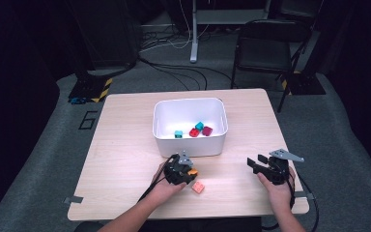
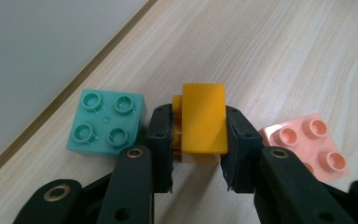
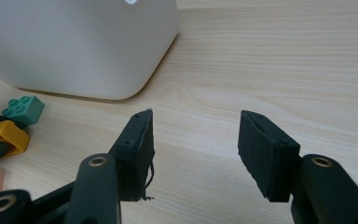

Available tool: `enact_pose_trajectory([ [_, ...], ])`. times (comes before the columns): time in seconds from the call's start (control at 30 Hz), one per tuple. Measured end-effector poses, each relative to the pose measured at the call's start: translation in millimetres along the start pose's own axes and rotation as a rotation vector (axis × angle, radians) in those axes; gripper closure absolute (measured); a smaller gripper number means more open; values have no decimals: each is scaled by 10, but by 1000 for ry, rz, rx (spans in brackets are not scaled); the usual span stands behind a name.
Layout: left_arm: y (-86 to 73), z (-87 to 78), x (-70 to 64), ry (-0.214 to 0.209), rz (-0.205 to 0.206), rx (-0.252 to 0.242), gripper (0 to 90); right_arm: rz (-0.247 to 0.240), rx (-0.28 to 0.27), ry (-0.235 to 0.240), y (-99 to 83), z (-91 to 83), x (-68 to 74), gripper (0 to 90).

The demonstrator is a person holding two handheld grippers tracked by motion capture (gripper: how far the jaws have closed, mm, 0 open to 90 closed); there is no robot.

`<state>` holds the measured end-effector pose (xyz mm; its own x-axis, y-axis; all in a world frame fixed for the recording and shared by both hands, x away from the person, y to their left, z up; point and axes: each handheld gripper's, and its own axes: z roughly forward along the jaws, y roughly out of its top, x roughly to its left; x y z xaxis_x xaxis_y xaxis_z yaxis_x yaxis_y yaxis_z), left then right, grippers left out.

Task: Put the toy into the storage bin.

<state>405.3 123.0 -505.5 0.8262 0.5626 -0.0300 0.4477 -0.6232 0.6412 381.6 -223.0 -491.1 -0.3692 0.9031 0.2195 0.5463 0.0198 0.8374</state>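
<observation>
Yellow brick (image 2: 203,119) sits pinched in my left gripper (image 2: 199,144) — green brick (image 2: 106,122) just beside; right gripper (image 3: 196,154) jaws spread, holding nothing.

White bin (image 1: 190,143) on wooden table (image 1: 125,159), teal, red and magenta bricks (image 1: 193,130) inside it, black folding chair (image 1: 265,46) and floor cables (image 1: 174,70) beyond.

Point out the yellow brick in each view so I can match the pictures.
High view: the yellow brick sits low of centre, at the tip of the left gripper, just in front of the white bin.
Left gripper view: centre, clamped between the two black jaws.
Right gripper view: far left edge, held in the other gripper's jaws.
Shared landmark: the green brick beside it, also at left in the right gripper view.
</observation>
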Motion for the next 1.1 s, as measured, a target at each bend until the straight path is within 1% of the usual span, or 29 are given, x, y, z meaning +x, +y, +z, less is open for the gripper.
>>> enact_pose_trajectory([
  [0.13,16,-52,4,-2,3,-12,674,0,-1,-2,0,-3,-2,450],
  [0.2,39,-104,5,-3,6,-15,674,3,-1,-2,0,-4,-5,450],
  [0.23,61,-150,5,-4,5,-25,674,5,-2,-1,-1,-2,-7,450],
  [0.3,92,-205,6,-9,-1,-30,674,5,-3,-1,-1,-2,-7,450],
  [0.33,92,-205,6,-9,-1,-30,674,6,-3,0,-1,-2,-7,450],
  [0.37,127,-267,15,-14,-6,-34,674,6,-3,0,-1,-2,-7,450],
  [0.43,161,-326,26,-20,-15,-44,674,5,-2,-1,-2,0,-8,450],
  [0.47,161,-326,26,-20,-15,-44,674,7,-2,0,-3,1,-8,450],
  [0.53,199,-392,36,-22,-19,-50,674,7,-1,0,-3,3,-9,450],
  [0.57,230,-444,41,-30,-32,-52,674,10,0,3,-4,4,-8,450],
  [0.6,230,-444,41,-30,-32,-52,674,10,0,4,-4,5,-7,450],
  [0.63,268,-506,48,-35,-34,-55,674,10,0,4,-4,5,-7,450],
  [0.67,268,-506,48,-35,-34,-55,674,10,0,4,-4,5,-7,450],
  [0.7,312,-579,50,-39,-29,-62,674,11,-1,5,-4,5,-7,450],
  [0.9,487,-835,79,-38,-20,-100,674,16,0,7,-6,6,-13,450],
  [0.97,553,-921,99,-41,-20,-106,674,16,0,7,-6,7,-12,450],
  [1.0,587,-961,111,-40,-20,-109,674,16,1,8,-6,8,-11,450],
  [1.03,622,-1000,129,-31,-11,-113,673,15,1,7,-6,8,-11,450],
  [1.07,622,-1000,129,-31,-11,-113,674,15,1,8,-6,9,-11,450],
  [1.1,690,-1069,161,-26,-10,-118,674,16,1,8,-7,11,-11,450],
])
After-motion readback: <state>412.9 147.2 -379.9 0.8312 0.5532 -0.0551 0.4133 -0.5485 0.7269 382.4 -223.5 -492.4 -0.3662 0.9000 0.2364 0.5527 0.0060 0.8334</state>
